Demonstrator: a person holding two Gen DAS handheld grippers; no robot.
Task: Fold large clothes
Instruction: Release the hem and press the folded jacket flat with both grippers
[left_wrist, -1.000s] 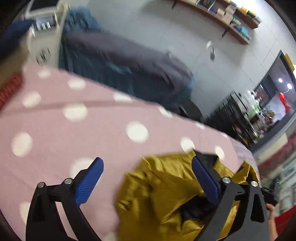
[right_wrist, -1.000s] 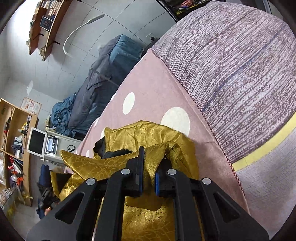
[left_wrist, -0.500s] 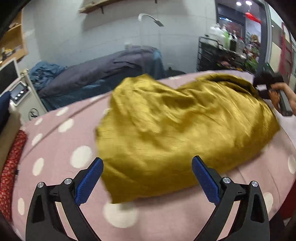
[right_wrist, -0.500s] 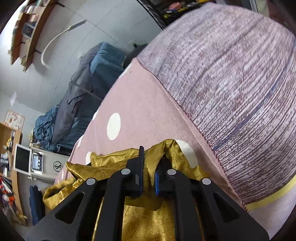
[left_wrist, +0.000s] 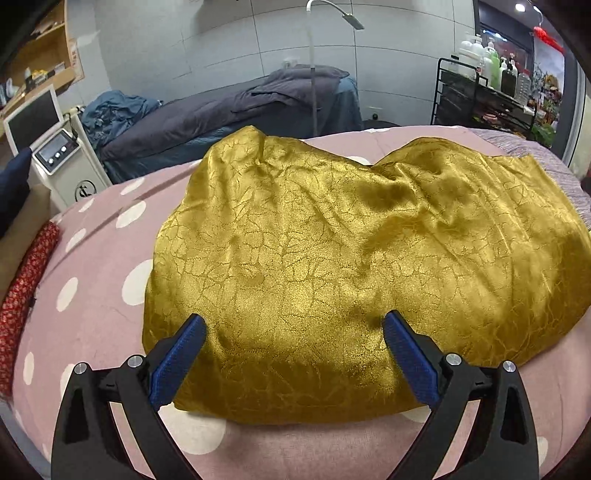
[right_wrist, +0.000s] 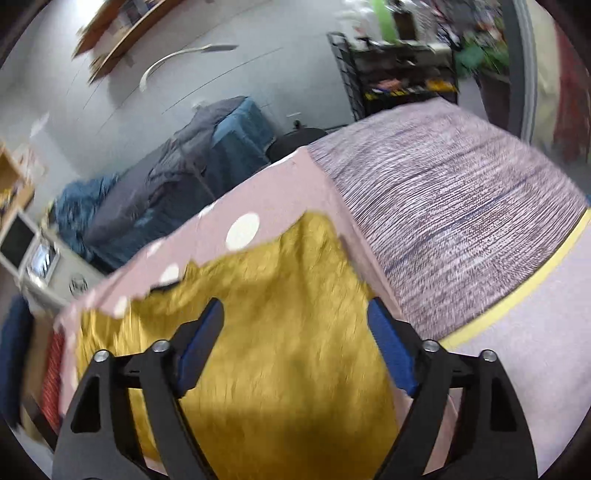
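Note:
A large gold satin garment lies spread in a rumpled heap on the pink polka-dot bed cover. My left gripper is open and empty, its blue pads above the garment's near edge. In the right wrist view the same garment fills the lower middle, blurred by motion. My right gripper is open and empty, just above the cloth near its right side.
A grey striped blanket with a yellow band covers the bed to the right of the garment. A red patterned cloth lies at the bed's left edge. A white machine with a screen, a second bed and a black shelf rack stand behind.
My right gripper has opened and let go of the gold garment and pulled back. The garment now lies spread out. My left gripper has drawn back to its near edge, still open.

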